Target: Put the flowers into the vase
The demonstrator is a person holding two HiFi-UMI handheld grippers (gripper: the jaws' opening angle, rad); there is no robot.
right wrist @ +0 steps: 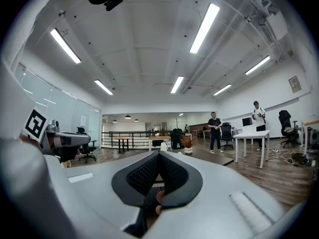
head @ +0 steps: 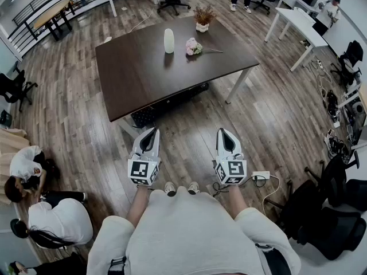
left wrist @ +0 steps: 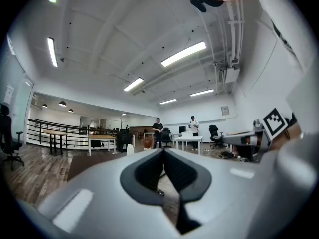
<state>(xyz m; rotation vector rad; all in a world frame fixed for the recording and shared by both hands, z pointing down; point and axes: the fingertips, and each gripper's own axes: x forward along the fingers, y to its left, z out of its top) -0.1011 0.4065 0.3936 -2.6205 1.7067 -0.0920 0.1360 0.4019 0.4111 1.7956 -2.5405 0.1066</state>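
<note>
The flowers [head: 194,47] lie on a big dark desk [head: 143,73], well ahead of me.

The biggest thing here is the brown wood floor [head: 275,113]. The dark desk stands on it, and a white desk [head: 298,22] stands off to the right.

Next come my two tools. I hold them out level in front of me, side by side, over the floor and near the front edge of the dark desk. My left tool [head: 152,132] has its two jaws pressed together, with nothing between them. My right tool [head: 223,133] is the same, jaws together and nothing in them. Both are far from the flowers.

At the far edge of the desk is a small pot with dry brown plants [head: 203,19].

The white vase [head: 168,40] stands upright on the far half of the desk. It has nothing sticking out of it.

The flowers are pink, with a thin stem pointing right. They lie flat, just to the right of the vase and not touching it.
</note>
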